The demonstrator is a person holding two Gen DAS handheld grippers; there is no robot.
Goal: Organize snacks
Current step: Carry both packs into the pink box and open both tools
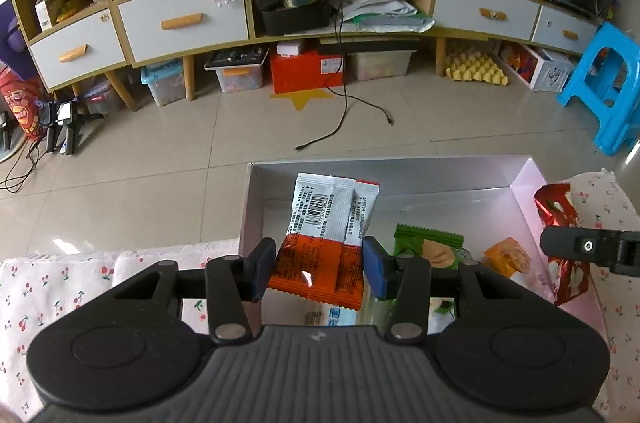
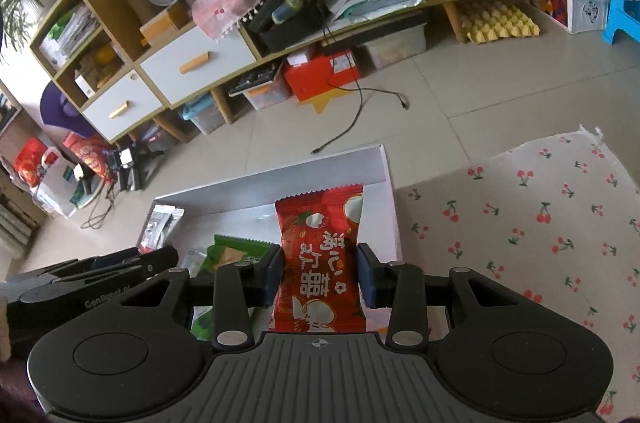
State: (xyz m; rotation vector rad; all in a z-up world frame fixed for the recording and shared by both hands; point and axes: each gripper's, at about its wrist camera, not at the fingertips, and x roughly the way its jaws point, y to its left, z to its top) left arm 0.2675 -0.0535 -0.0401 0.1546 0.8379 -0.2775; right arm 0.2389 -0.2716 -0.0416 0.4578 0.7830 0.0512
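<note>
Mid-sort over the open white box (image 1: 520, 179) on a cherry-print cloth (image 2: 520, 223): left gripper (image 1: 318, 267) clamped, jaws partway closed, on an orange-and-white snack packet (image 1: 328, 243) held above the box's left end; right gripper (image 2: 318, 271) likewise pinching a red snack packet (image 2: 320, 255) upright above the right end. Already lying inside: a green packet (image 1: 432, 243), a small orange one (image 1: 508, 257) & others half hidden under the tools. Step in hand, by the look of it, delivery w/ both packets; next calls for lowering each to a bare patch of box floor, then easing jaws apart w/o the tools bumping.
</note>
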